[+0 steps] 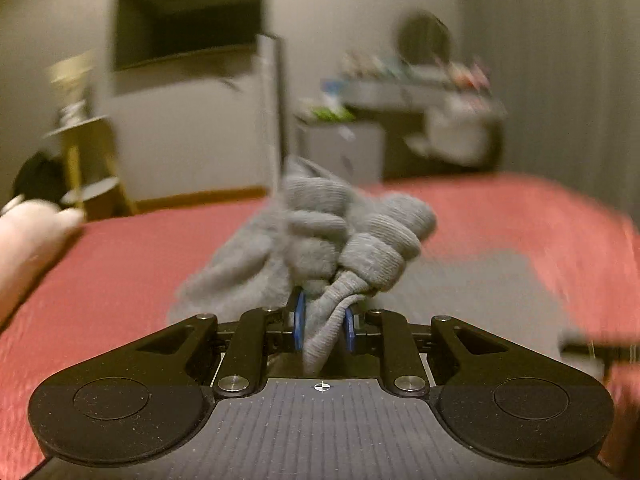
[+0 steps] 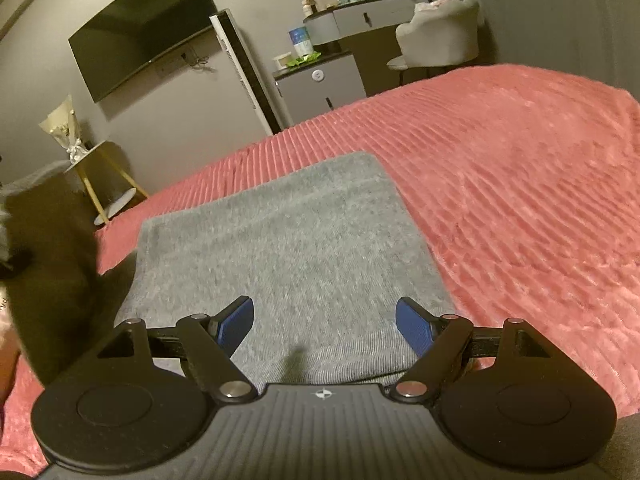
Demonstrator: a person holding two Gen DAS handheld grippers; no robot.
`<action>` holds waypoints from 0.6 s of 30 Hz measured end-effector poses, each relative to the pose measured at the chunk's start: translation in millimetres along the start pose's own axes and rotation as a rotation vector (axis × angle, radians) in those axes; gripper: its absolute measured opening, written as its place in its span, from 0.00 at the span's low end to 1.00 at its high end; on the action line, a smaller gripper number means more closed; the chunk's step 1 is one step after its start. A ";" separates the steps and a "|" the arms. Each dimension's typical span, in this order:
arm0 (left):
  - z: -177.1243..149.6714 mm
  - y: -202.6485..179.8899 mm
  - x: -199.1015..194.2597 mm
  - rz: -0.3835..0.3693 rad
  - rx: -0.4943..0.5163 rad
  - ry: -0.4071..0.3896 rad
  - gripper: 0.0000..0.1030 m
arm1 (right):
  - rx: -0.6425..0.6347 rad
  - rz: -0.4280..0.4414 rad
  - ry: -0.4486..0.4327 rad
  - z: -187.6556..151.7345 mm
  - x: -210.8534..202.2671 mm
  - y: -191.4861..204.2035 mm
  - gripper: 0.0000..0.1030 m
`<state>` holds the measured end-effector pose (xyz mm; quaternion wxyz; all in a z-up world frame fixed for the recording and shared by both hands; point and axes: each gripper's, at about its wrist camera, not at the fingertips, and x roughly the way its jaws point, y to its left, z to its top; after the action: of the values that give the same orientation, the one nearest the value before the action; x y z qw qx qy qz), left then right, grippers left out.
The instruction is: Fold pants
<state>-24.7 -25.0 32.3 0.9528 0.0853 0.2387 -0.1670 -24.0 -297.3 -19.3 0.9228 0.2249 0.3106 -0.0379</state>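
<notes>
The grey pants (image 2: pixel 280 240) lie partly flat on the red bedspread (image 2: pixel 520 180) in the right wrist view. My right gripper (image 2: pixel 325 322) is open and empty, its blue pads spread just above the near edge of the flat part. In the left wrist view my left gripper (image 1: pixel 323 326) is shut on a bunched, ribbed end of the pants (image 1: pixel 352 240) and holds it lifted above the bed (image 1: pixel 112 272). That view is blurred by motion.
A wall TV (image 2: pixel 140 28), a white standing panel (image 2: pixel 244 68), a grey cabinet (image 2: pixel 320 84), a vanity with a white chair (image 2: pixel 440 36) and a small side table (image 2: pixel 104 176) stand beyond the bed. A dark shape (image 2: pixel 48 260) lies at the left.
</notes>
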 end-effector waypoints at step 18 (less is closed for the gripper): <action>-31.8 62.7 -8.1 0.328 -0.597 0.312 0.91 | 0.311 0.392 0.313 19.9 76.5 18.0 0.96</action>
<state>-22.5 43.2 13.7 0.9020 -0.1350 0.4022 0.0797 52.4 -284.5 -43.3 0.8079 0.4225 0.3901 0.1291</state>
